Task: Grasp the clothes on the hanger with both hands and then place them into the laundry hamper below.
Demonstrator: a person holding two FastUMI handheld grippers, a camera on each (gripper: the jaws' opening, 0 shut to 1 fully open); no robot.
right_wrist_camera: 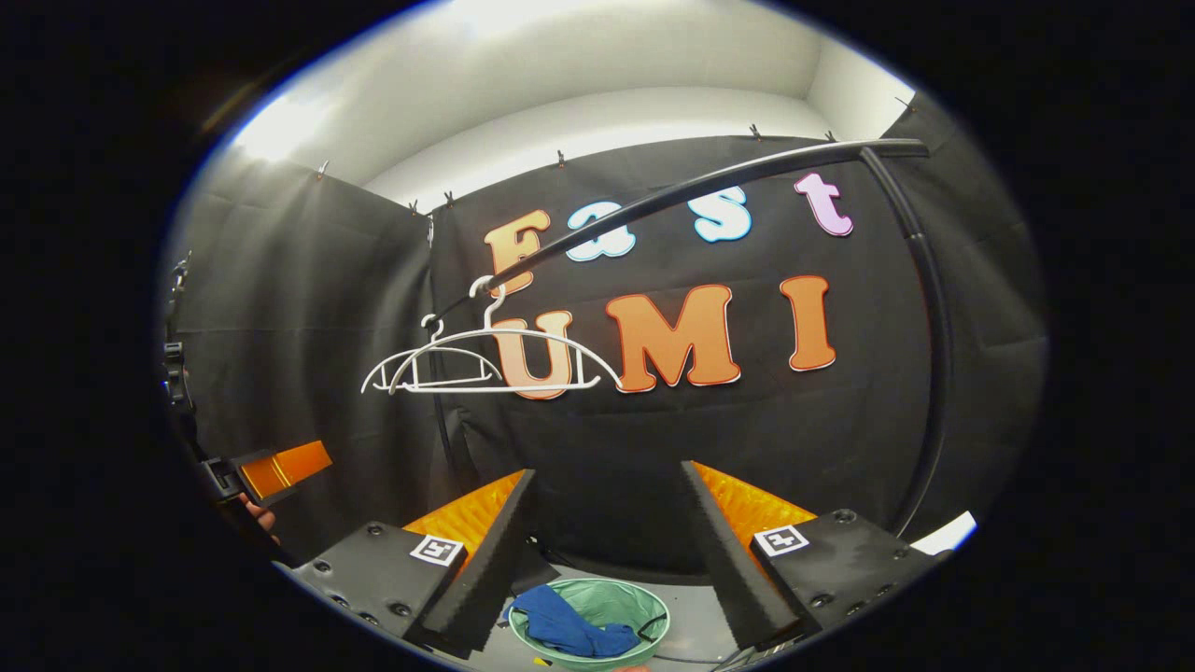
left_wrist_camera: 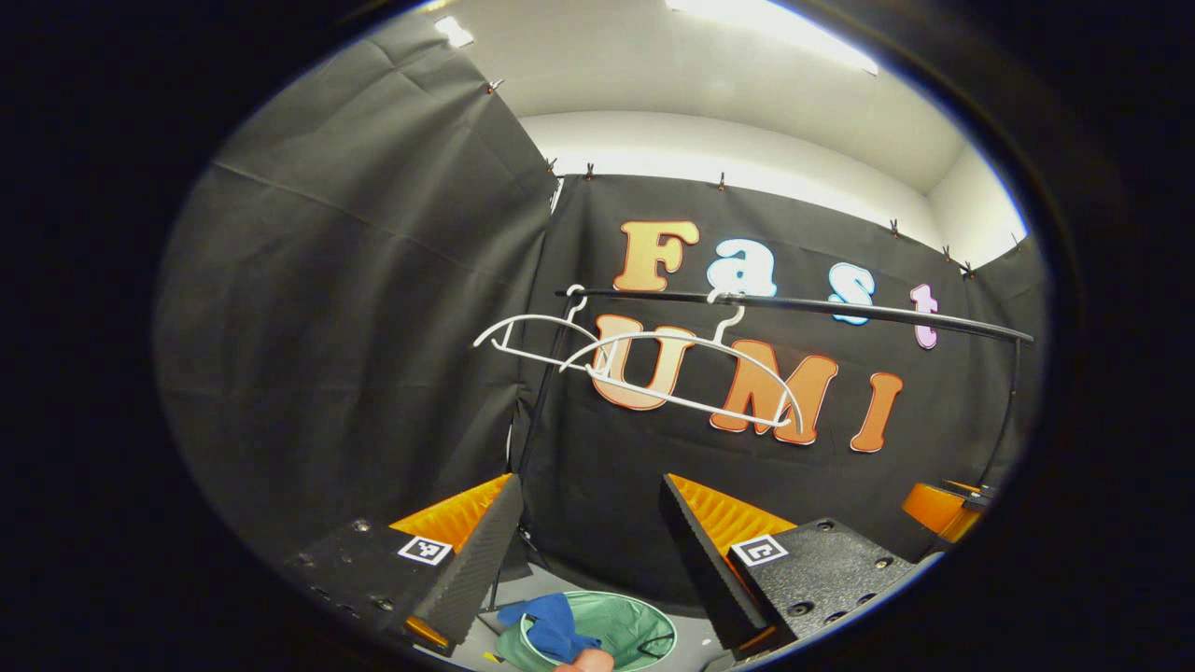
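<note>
Two bare white hangers (left_wrist_camera: 686,378) (right_wrist_camera: 504,359) hang from the black rail (left_wrist_camera: 840,308) (right_wrist_camera: 709,182), with no clothes on them. Below on the floor stands the green hamper (left_wrist_camera: 644,621) (right_wrist_camera: 611,597), and a blue garment (left_wrist_camera: 553,627) (right_wrist_camera: 569,630) lies in it, draped over its left rim. My left gripper (left_wrist_camera: 588,551) is open above the hamper, nothing between its fingers. My right gripper (right_wrist_camera: 607,541) is open too, also above the hamper and holding nothing. The left gripper (right_wrist_camera: 271,471) also appears at the left edge of the right gripper view, and the right gripper (left_wrist_camera: 943,509) at the right edge of the left gripper view.
The rail's black upright posts (left_wrist_camera: 541,401) (right_wrist_camera: 934,355) stand at either end of the rack. Black cloth walls close the booth behind and to the sides. A bit of a hand (left_wrist_camera: 583,661) shows at the bottom by the hamper.
</note>
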